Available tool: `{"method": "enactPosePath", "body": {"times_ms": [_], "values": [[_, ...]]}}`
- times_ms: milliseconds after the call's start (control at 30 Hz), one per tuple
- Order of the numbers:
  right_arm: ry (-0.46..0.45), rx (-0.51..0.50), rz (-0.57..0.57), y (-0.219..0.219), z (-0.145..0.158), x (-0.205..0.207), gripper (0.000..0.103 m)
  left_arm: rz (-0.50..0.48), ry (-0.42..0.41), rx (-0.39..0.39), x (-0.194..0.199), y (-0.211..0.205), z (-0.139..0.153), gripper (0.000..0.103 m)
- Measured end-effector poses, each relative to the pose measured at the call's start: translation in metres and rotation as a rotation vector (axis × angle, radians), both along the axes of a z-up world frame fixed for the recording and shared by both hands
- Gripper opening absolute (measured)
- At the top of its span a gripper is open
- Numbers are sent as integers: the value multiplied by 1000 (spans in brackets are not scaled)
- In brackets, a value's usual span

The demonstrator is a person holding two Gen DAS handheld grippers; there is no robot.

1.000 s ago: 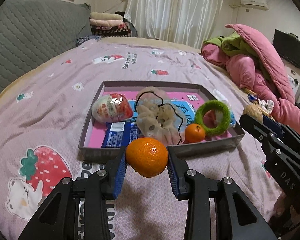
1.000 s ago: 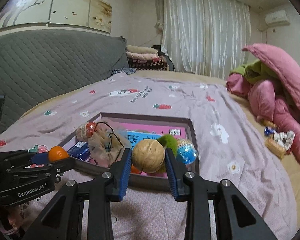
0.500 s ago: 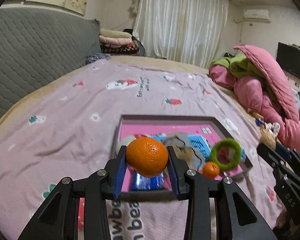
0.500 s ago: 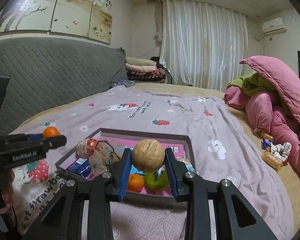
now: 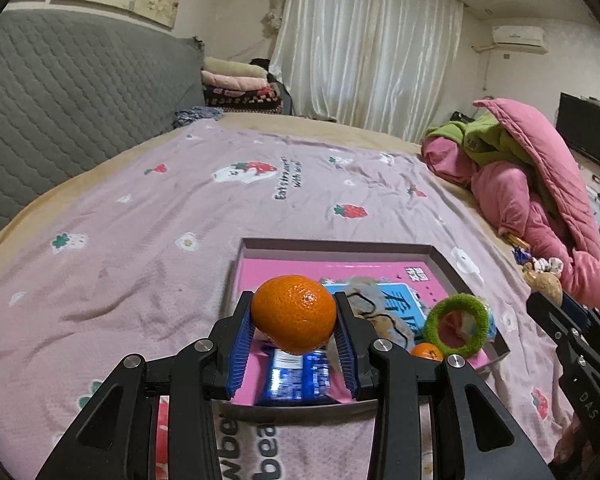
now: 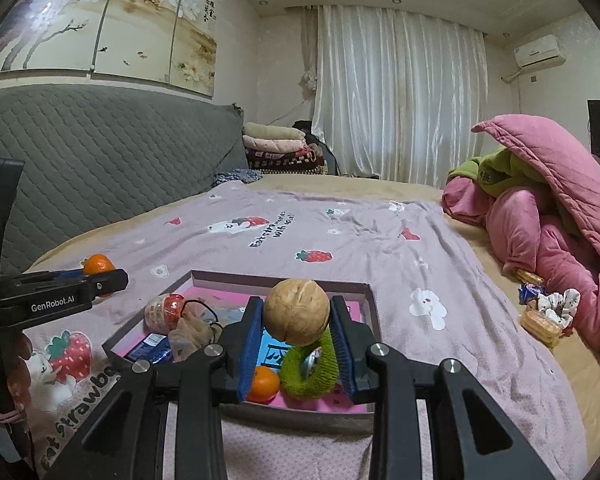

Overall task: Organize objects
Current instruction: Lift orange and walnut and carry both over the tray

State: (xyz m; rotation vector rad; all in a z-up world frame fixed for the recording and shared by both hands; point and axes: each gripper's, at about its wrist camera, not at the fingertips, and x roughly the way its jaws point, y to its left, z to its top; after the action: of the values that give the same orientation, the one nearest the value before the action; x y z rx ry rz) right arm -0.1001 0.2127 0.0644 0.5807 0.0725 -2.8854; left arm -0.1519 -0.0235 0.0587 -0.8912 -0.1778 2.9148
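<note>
A: Where do the held things sit?

B: The left tool [image 5: 295, 334] is clamped on a mandarin [image 5: 293, 313], both blue pads pressed against its sides, raised above the near left part of the tray [image 5: 336, 245]. The right tool [image 6: 296, 342] is closed the same way on a walnut [image 6: 297, 311], held over the tray's near right part.

A: And what is in the tray?

B: It lies on the bed [image 5: 140, 248] with a pink printed floor. In it are a second mandarin [image 6: 263, 383] near the front edge, just beside a green fuzzy ring [image 6: 309, 372] that stands tilted, a blue wrapped packet [image 5: 296, 376], a beige scrunchie with black cord [image 6: 192, 330], and a round snack in red and white wrap [image 6: 164, 312] at the left side.

A: Does 1 view show more than the other?

B: The right wrist view shows the round snack; in the left wrist view the held mandarin covers that corner. The right view also shows the left tool from the side with its mandarin. Both show the pink quilt [image 6: 548, 200] at the right.
</note>
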Motion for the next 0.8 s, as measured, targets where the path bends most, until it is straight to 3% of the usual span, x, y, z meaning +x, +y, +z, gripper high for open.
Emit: {"method": "enactPosePath", "body": {"times_ms": [433,800], "values": [[-98,2,-33,21,-19,-9,34,-43,-115,-52,-18,32,-33,39],[-176,30,-45,31,-33,-16,34,-76,-151,-87,-21,53,-48,39]]}}
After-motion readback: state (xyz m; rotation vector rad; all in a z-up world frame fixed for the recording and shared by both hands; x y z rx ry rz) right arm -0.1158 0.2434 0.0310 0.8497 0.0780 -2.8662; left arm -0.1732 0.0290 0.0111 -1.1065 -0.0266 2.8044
